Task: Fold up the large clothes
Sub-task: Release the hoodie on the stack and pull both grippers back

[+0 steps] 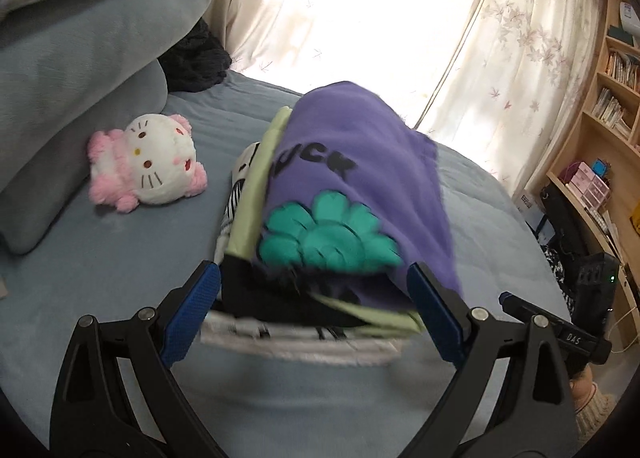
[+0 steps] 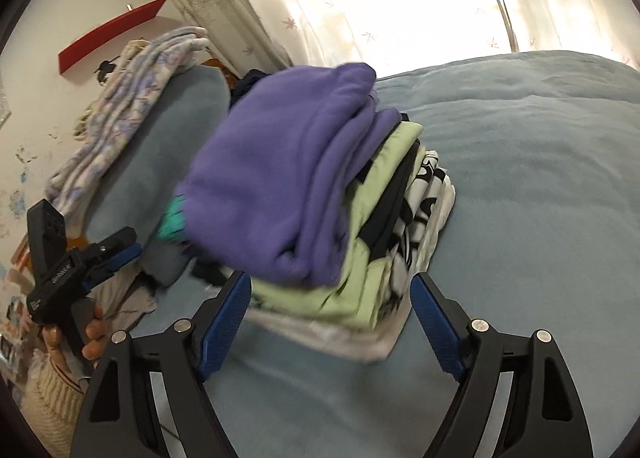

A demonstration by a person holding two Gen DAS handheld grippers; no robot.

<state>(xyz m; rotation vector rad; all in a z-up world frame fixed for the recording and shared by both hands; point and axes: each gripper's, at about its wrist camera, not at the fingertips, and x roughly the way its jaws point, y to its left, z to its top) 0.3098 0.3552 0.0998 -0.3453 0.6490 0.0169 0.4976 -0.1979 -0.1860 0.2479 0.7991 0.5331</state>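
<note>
Tool [image 2: 332,318] blue, ribbed, gaping before soft folded purple fleece [image 2: 280,182].

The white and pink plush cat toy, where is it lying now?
In the left wrist view, the white and pink plush cat toy lies on the blue bed cover, left of the stack of folded clothes, beside the grey pillows.

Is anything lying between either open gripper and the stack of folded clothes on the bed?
Nothing visible. The left gripper and the right gripper both stand open right at the stack of folded clothes, with only bare bed cover around. The plush toy lies off to the side.
</note>
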